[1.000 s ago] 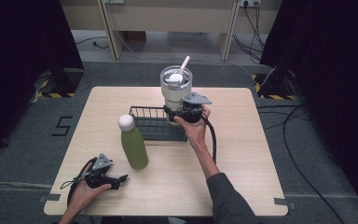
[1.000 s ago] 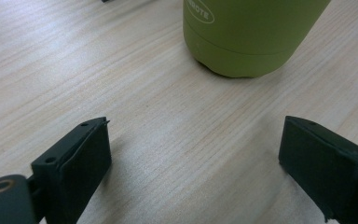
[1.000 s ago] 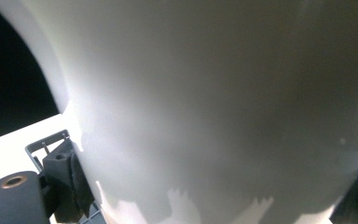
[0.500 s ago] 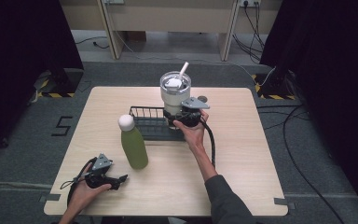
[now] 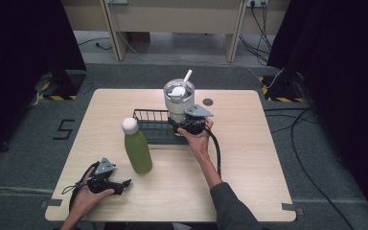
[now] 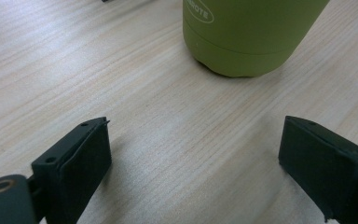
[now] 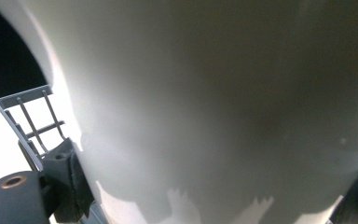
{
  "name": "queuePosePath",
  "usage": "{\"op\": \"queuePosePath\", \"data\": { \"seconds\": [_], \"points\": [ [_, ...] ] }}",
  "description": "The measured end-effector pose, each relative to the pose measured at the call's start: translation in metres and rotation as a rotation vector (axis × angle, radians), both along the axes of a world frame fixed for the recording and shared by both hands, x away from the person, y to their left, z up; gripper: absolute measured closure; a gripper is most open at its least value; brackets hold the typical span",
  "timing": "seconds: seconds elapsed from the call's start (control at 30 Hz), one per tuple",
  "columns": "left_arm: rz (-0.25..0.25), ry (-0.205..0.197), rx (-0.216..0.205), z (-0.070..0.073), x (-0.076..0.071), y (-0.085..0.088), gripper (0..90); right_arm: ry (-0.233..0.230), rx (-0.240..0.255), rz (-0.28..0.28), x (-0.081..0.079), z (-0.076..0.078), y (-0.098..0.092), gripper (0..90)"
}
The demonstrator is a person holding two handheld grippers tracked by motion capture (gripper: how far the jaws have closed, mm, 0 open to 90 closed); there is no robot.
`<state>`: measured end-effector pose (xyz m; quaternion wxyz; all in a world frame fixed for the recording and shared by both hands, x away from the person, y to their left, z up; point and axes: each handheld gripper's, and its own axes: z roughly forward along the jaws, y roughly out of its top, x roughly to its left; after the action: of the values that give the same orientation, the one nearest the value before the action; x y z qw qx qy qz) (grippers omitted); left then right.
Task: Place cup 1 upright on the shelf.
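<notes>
Currently we have the right hand-held gripper [image 5: 182,125] clamped on the lower body of the white tumbler [image 5: 178,101], lid and straw on top, at the right end of the black wire basket [image 5: 149,125] near the surface's [image 5: 249,158] middle, toward the far edge. Our left hand-held gripper [image 5: 124,183] rests near the front-left corner, jaws wide apart, nothing between them. Green bottle [image 5: 137,148] stands upright just beyond it, in front of the basket.
</notes>
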<state>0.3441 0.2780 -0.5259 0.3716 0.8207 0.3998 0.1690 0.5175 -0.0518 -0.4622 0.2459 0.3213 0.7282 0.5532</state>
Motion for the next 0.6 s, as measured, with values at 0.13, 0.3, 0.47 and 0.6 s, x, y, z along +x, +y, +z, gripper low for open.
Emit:
{"op": "queuePosePath", "data": {
  "seconds": [0.13, 0.3, 0.47, 0.6],
  "points": [
    [0.000, 0.000, -0.001, -0.0001, -0.0001, 0.0000, 8.5, -0.009, 0.005, 0.001, 0.0007, -0.0015, -0.0003, 11.3],
    [-0.001, 0.001, 0.000, 0.0000, -0.0002, 0.0001, 8.5, -0.012, 0.007, 0.011, 0.0014, -0.0023, -0.0016, 11.0],
    [-0.001, 0.002, 0.001, 0.0001, -0.0002, 0.0002, 8.4, -0.007, -0.007, 0.001, 0.0007, -0.0007, -0.0008, 10.6],
    [-0.001, 0.001, 0.000, 0.0001, -0.0002, 0.0001, 8.5, -0.013, -0.014, -0.007, -0.0017, 0.0001, -0.0012, 10.7]
  ]
}}
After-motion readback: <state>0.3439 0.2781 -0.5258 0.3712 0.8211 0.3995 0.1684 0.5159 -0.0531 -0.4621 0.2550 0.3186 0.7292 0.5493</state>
